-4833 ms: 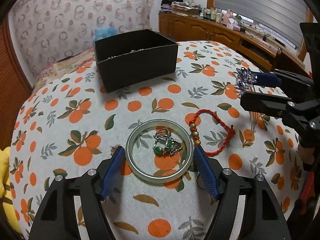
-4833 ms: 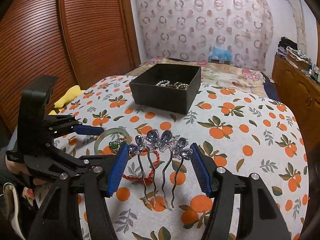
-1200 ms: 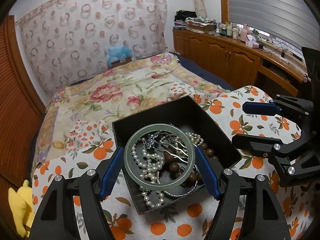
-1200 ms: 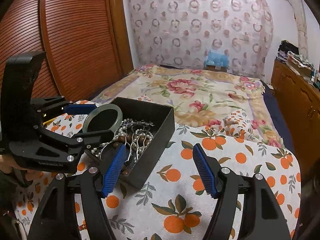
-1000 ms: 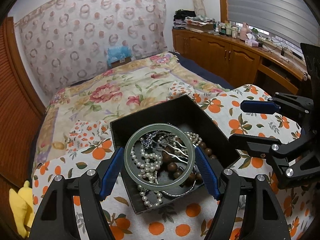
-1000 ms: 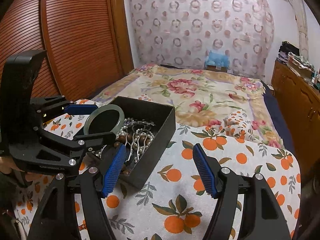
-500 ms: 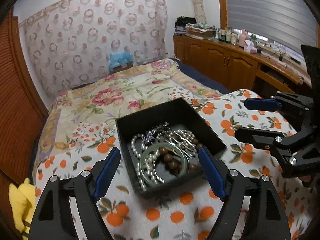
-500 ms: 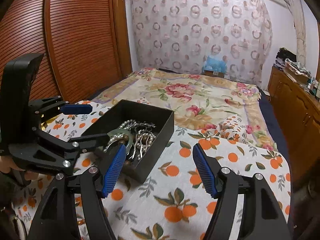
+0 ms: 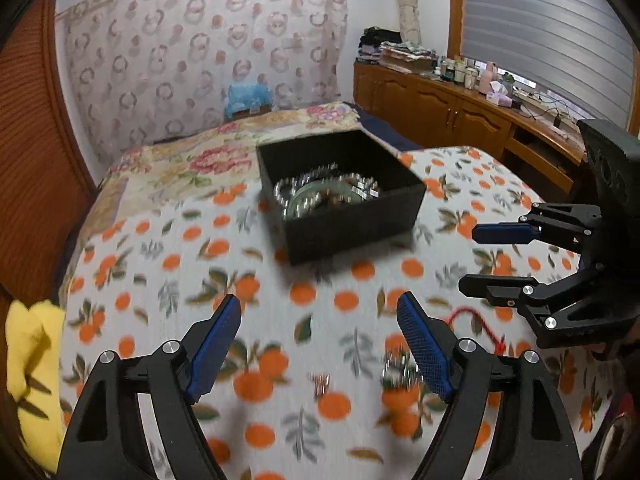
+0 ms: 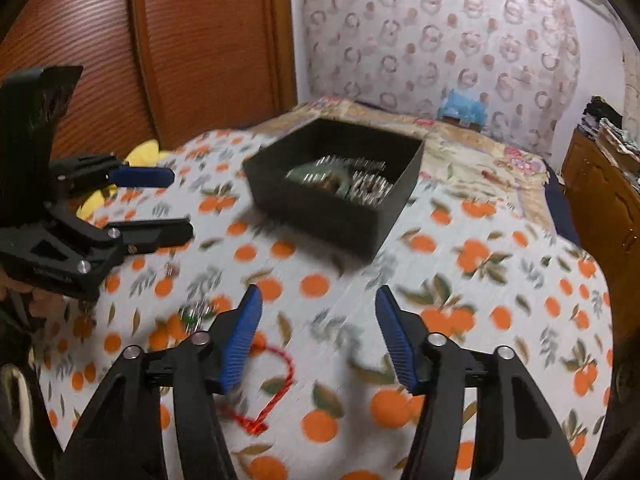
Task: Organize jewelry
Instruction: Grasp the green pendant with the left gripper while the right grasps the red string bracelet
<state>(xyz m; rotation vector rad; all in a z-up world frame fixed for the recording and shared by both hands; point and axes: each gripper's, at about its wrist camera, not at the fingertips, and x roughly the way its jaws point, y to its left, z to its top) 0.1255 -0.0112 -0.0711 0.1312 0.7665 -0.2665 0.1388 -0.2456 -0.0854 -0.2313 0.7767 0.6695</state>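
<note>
Bangle and hair comb sit in the black box (image 9: pixel 340 196); my left hand-held gripper (image 9: pixel 320 340) gapes empty, the right hand-held gripper (image 10: pixel 318 332), just narrowing, holds nothing; next I fetch the red bracelet (image 10: pixel 276 384) on the bed

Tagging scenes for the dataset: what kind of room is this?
Most likely a home bedroom: a bed under a floral quilt, a slatted wooden wardrobe door, and a wooden sideboard crowded with bottles under a window blind.

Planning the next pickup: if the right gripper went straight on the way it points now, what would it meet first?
Probably the bare orange-print cloth; nothing lies between the right gripper fingers. The red cord bracelet sits left of that line. Depth is unclear.
</note>
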